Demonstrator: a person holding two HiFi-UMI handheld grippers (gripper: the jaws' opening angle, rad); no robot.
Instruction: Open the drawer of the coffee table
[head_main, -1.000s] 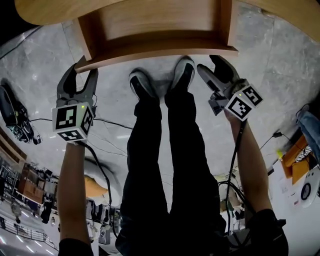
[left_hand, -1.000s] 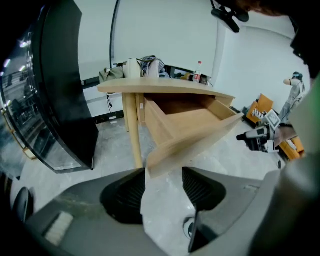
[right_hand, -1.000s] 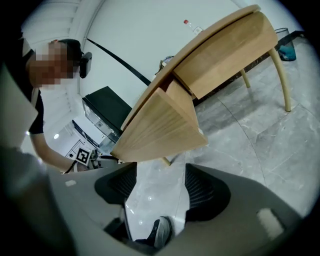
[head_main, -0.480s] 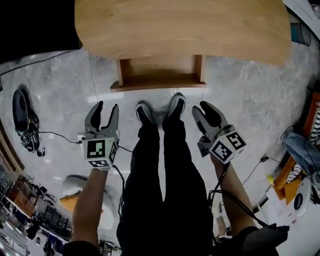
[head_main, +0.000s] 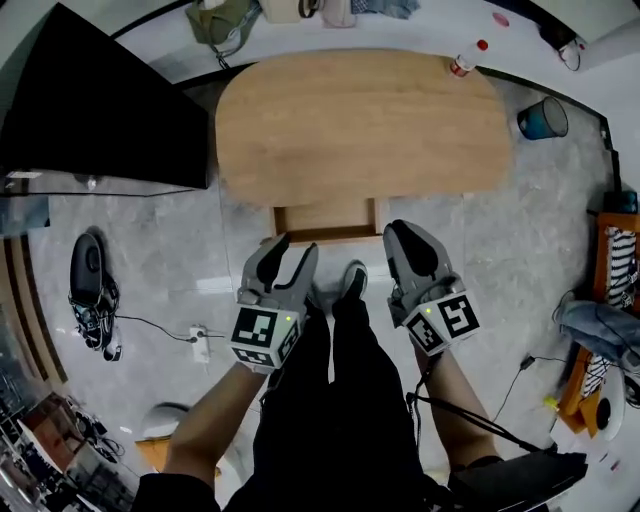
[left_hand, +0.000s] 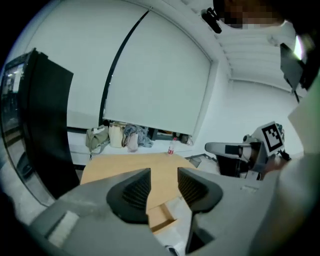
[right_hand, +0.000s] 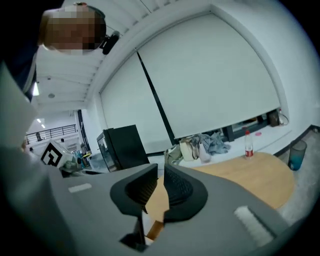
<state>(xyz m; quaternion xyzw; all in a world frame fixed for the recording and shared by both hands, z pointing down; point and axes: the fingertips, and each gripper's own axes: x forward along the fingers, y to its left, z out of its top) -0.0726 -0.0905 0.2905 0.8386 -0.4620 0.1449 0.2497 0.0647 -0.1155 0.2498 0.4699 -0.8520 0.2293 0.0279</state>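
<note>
The oval wooden coffee table (head_main: 365, 120) lies below me, its drawer (head_main: 325, 215) pulled out toward my feet. Both grippers are held high in the air, short of the drawer and touching nothing. My left gripper (head_main: 292, 250) has a clear gap between its jaws, which are closing on nothing. The right gripper (head_main: 408, 235) is also closing, its jaws nearly together and empty. In the left gripper view the left gripper (left_hand: 164, 177) frames the table (left_hand: 130, 165) and drawer (left_hand: 161, 216). In the right gripper view the right gripper (right_hand: 161, 172) hides most of the drawer (right_hand: 155, 229).
My legs and shoes (head_main: 350, 280) stand just before the drawer. A bottle (head_main: 467, 58) stands on the table's far right edge and a blue bin (head_main: 543, 118) beside it. A black cabinet (head_main: 90, 110) is at the left. Shoes (head_main: 90, 295) and a power strip (head_main: 200, 345) lie on the floor.
Both grippers have risen well above the floor and away from the drawer front, so the whole table shows. The right jaws have gone from wide to nearly together; the left jaws narrowed.
</note>
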